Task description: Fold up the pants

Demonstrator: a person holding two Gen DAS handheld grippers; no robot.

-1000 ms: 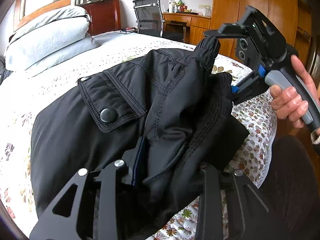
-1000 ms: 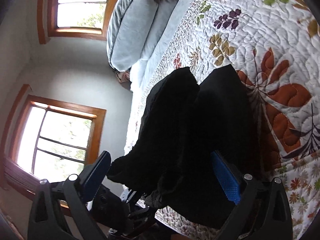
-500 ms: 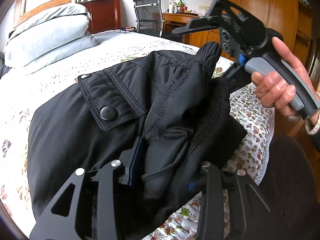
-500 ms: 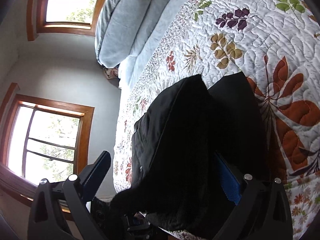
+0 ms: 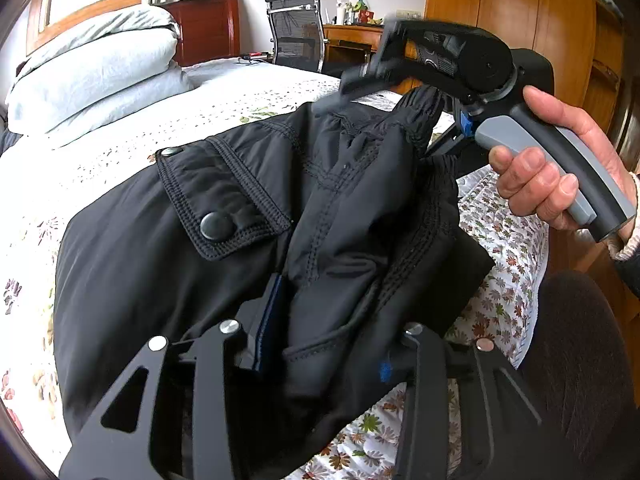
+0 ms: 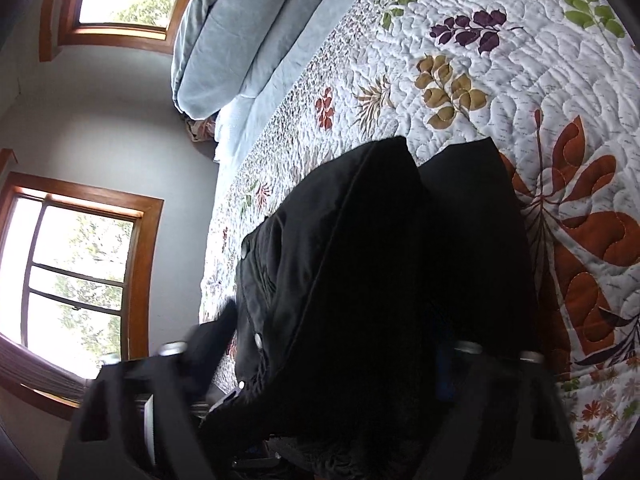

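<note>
Black padded pants point(image 5: 160, 264) with a snap-flap pocket lie on the quilted bed point(image 5: 240, 104). At the bottom of the left wrist view my left gripper point(image 5: 328, 332) is shut on a bunched fold of them, though its jaws are easing open. A hand point(image 5: 560, 168) holds my right gripper point(image 5: 394, 116) at the elastic leg cuff point(image 5: 420, 112). One blurred finger is above the cuff and one below. In the right wrist view the pants point(image 6: 360, 260) fill the gap of the right gripper point(image 6: 332, 336). Its jaws are closing and the pads do not clearly press.
Grey-blue pillows point(image 5: 92, 76) are stacked at the headboard. Beyond the bed stand an office chair point(image 5: 296, 28), a desk and a wooden wardrobe point(image 5: 500, 0). The bed's edge runs along the right, with a dark rounded shape point(image 5: 580, 360) beside it. Windows point(image 6: 80, 264) line the wall.
The right gripper has swung in over the leg cuff and its wide jaws have narrowed around it. The left gripper stays put, its jaws slightly wider on the fold.
</note>
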